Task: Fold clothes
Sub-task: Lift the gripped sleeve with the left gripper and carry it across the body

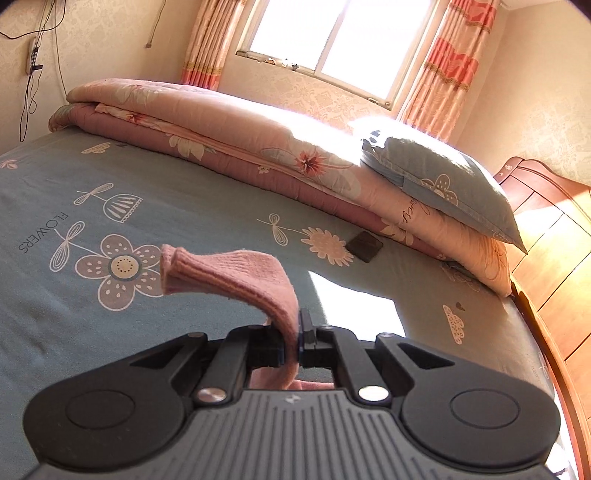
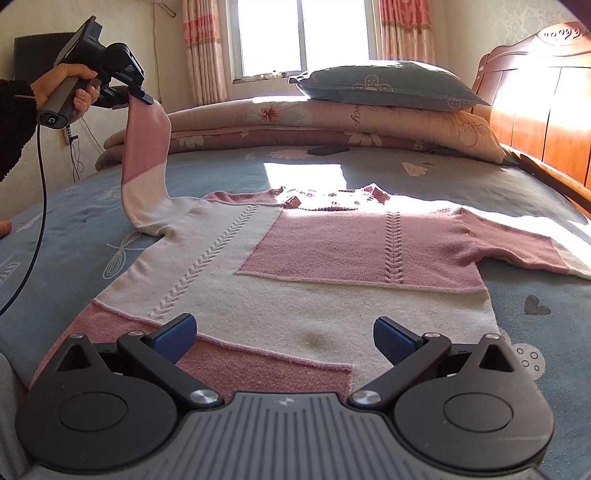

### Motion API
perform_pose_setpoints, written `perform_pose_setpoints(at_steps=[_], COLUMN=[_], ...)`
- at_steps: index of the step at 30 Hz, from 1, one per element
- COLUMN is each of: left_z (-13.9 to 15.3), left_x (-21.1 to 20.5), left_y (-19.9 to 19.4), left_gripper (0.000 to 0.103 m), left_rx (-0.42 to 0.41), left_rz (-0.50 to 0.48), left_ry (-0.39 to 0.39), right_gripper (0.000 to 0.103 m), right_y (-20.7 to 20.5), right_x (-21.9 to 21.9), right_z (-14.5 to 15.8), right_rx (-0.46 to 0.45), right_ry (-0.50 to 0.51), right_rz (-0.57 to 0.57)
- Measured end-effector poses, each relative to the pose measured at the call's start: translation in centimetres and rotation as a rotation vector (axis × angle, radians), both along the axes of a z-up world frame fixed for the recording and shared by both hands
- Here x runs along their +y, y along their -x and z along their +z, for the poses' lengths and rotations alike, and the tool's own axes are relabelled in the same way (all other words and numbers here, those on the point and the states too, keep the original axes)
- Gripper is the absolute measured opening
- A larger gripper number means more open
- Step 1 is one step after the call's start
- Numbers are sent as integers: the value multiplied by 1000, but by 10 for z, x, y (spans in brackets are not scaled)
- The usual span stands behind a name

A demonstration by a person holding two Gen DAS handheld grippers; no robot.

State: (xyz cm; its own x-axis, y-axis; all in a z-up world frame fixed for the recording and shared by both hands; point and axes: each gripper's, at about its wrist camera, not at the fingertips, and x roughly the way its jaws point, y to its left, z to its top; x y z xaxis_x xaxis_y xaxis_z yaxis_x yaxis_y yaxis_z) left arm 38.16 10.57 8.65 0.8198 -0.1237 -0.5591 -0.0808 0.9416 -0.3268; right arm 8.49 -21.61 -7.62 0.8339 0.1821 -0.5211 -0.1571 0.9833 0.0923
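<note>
**Sweater flat on the bed, one sleeve lifted by the left claw**

The sweater [image 2: 295, 258] lies spread face up on the bed [image 2: 480, 192], its long axis running from the hem, nearest the right claw [image 2: 284, 341], up to the collar [image 2: 332, 197], which points toward the pillow [image 2: 388, 86] and window [image 2: 303, 33]. Its body is cream and pink in blocks, with two cable ribs running along that same hem-to-collar line.

One sleeve [image 2: 517, 251] lies flat, stretching out sideways from the body toward the headboard [image 2: 546, 110]. The other sleeve [image 2: 146, 162] stands up off the bed, rising steeply from the shoulder to the left claw [image 2: 142, 96], which a hand [image 2: 64, 92] holds above the bed on the side away from the headboard.

The left claw [image 1: 298, 341] is fully closed on that sleeve just behind the cuff [image 1: 177, 269]; in the left wrist view the cuff end pokes out past the fingers, its opening pointing away from the pillow [image 1: 443, 184], above the flowered sheet.

The right claw stands wide open with nothing between its blue pads [image 2: 177, 338], hovering just over the hem
</note>
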Motion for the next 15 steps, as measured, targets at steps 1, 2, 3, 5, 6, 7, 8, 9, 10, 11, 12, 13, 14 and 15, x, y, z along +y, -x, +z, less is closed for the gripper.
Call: perform_pose_setpoints(at_steps=[1,2,3,5,6,7,8,9,10,11,12,13,14,15], left_z=[1,3,5,7,8,8,9,9,10,11,11,11,11,11], left_x=[-6,-13,-20,-33,-40,-46,-53,-59,-66,-73,-79,-86,-93,-101], left_y=[0,-1,-2,-3,-4,-5,-5,-6,-6,-7,-7,-8,-10,-11], left_gripper=[4,4,4,4,4,4,4,4,4,4,4,4,4,4], left_rx=[-3,-7,-10,-14,-14,-15,-16,-17,-18,-20,-21,-19,-16,-13], left_rz=[-11,-19,-26,-39,-47,-56,-65,-75,-84,-96,-106,-119,-134,-149], left_ry=[2,0,-5,-11,-13,-15,-17,-20,-22,-24,-25,-25,-23,-21], right_gripper=[103,103,103,103,103,103,103,103,103,103,103,103,103,103], right_y=[1,2,3,4,4,5,6,6,6,6,7,7,7,7], right_x=[-1,-2,-4,-7,-9,-11,-12,-14,-16,-18,-19,-21,-23,-24], right_z=[0,0,0,0,0,0,0,0,-1,-1,-1,-1,-2,-2], right_rx=[-2,-4,-6,-8,-9,-10,-11,-12,-12,-12,-13,-12,-11,-10], right_ry=[-6,-10,-14,-24,-29,-34,-39,-43,-46,-49,-53,-58,-63,-66], right_rz=[2,2,0,-4,-7,-9,-11,-15,-18,-22,-25,-28,-31,-35])
